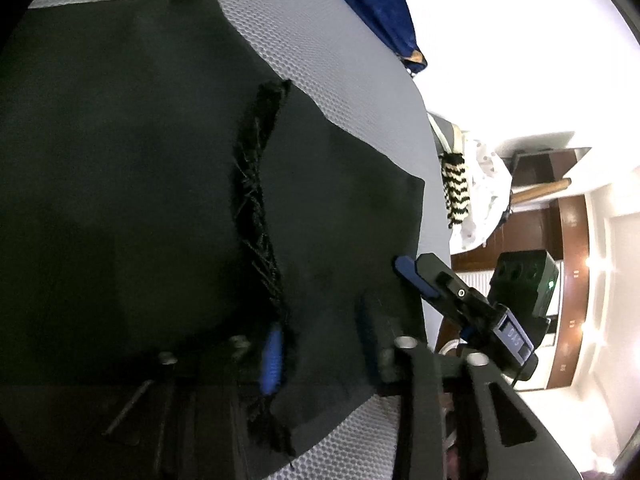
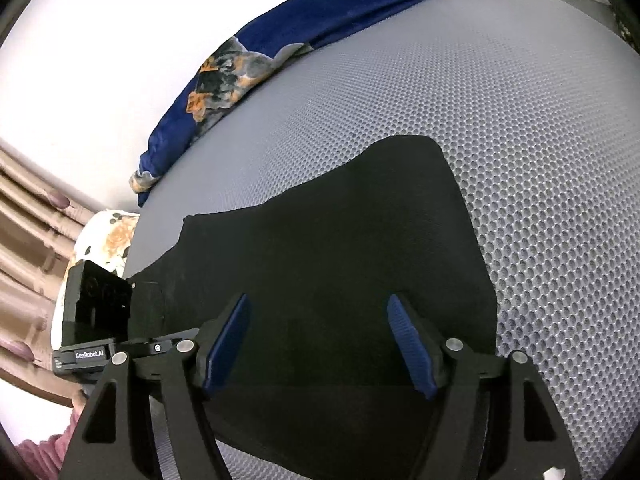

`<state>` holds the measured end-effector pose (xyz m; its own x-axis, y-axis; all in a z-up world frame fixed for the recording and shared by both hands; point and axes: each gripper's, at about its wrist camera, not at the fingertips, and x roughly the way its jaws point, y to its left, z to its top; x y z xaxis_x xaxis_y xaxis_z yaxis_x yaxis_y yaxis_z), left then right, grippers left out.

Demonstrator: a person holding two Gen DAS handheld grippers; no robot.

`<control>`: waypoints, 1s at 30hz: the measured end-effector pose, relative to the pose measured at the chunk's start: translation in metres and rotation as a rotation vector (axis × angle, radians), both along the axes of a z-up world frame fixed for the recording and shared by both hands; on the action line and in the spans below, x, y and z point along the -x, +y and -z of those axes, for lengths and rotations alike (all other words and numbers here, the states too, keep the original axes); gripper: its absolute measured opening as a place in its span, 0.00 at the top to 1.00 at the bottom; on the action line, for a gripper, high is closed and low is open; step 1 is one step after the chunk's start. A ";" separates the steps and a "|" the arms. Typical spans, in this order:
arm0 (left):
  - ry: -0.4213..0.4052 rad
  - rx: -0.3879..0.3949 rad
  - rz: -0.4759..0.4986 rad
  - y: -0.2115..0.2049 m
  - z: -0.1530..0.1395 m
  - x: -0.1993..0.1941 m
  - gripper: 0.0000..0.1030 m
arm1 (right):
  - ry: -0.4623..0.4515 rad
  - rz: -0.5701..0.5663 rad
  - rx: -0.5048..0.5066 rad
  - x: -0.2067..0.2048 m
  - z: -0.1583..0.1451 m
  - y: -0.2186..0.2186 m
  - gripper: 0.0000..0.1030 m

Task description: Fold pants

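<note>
Black pants (image 1: 120, 180) lie spread on a grey mesh mattress (image 1: 320, 40), a frayed seam (image 1: 256, 200) running down their middle. My left gripper (image 1: 320, 344) points down into the cloth at the near hem. One blue pad (image 1: 272, 360) sits on the seam and the other finger (image 1: 370, 332) is blurred, with a narrow strip of cloth between them and the pads still apart. My right gripper (image 2: 320, 304) hangs wide open just over the pants (image 2: 320, 240), nothing pinched. It also shows near the pants' corner as the right gripper (image 1: 416, 262).
A dark blue printed blanket (image 2: 280, 40) lies bunched along the mattress's far edge. A white patterned pillow (image 2: 108, 236) and curtain (image 2: 24, 240) are at the left. Beyond the mattress edge hang a black-and-cream knit piece (image 1: 454, 184) and white cloth. A pink sleeve (image 2: 40, 452) shows low left.
</note>
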<state>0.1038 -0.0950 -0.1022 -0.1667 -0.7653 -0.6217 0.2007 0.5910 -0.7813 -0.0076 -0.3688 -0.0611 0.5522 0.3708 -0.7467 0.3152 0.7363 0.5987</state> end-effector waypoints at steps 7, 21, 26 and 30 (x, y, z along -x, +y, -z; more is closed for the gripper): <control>-0.127 -0.045 0.037 -0.007 -0.009 0.011 0.94 | 0.016 -0.007 0.016 -0.003 -0.001 0.005 0.29; -0.277 -0.154 0.049 0.039 -0.041 0.005 0.95 | -0.004 0.003 0.014 -0.006 -0.019 0.004 0.29; -0.280 -0.248 0.077 0.045 -0.019 0.013 0.94 | 0.023 -0.024 0.094 -0.013 -0.016 0.017 0.29; -0.331 -0.284 0.095 0.044 -0.021 0.019 0.90 | 0.072 -0.085 0.203 -0.018 -0.006 0.032 0.29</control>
